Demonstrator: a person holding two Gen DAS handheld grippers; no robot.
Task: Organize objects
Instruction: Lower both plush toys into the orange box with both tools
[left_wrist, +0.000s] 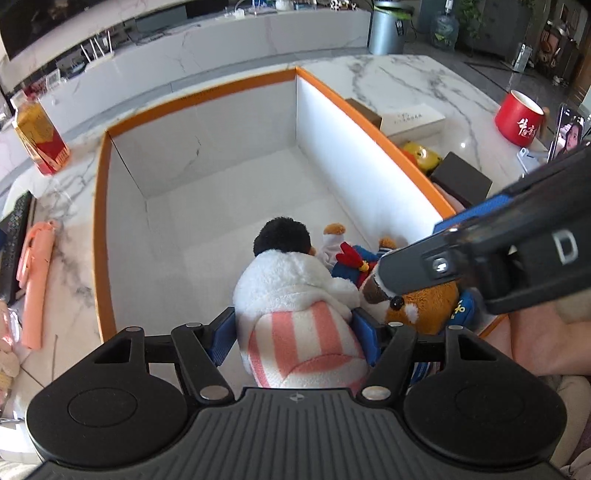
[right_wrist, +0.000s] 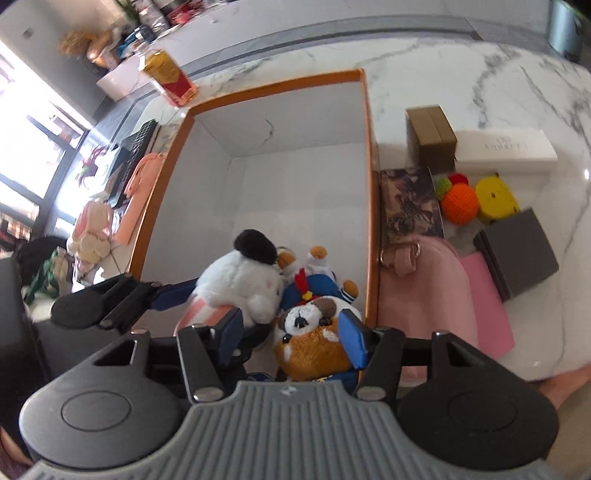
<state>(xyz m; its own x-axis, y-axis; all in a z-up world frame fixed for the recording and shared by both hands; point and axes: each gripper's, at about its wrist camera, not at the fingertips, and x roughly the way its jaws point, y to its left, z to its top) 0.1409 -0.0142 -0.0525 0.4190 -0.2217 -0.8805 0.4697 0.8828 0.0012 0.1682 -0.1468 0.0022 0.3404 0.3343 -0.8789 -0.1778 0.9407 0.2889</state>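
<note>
You have both grippers down inside the near end of the orange-rimmed box (left_wrist: 101, 206), each carrying a soft toy. Your left gripper (left_wrist: 295, 328) has its fingers (left_wrist: 223, 334) spread wide around the striped lower half of the white plush with the black cap (left_wrist: 291, 291), and the blue pads press into its sides, so the wide span looks like a grip on a bulky body, not a release. Your right gripper (right_wrist: 291, 332) holds the brown-and-white plush dog (right_wrist: 314, 339) at a middling width, fingers (right_wrist: 351, 338) on either flank of it. Both toys sit low in the box, hard against the wall on your right and touching the blue sailor-suited plush (right_wrist: 314, 288) already lying there, which I judge is why you are packing them into that corner: it leaves the far floor of the box free for what still waits on the marble surface (right_wrist: 461, 74). Outside that wall lie a pink bag (right_wrist: 424, 280), a crocheted orange ball (right_wrist: 460, 203), a yellow toy (right_wrist: 495, 199), a grey box (right_wrist: 521, 251) and a brown carton (right_wrist: 430, 136). Whether either toy already rests on the box floor I cannot tell; let go only once each is settled, or they may topple onto each other.
</note>
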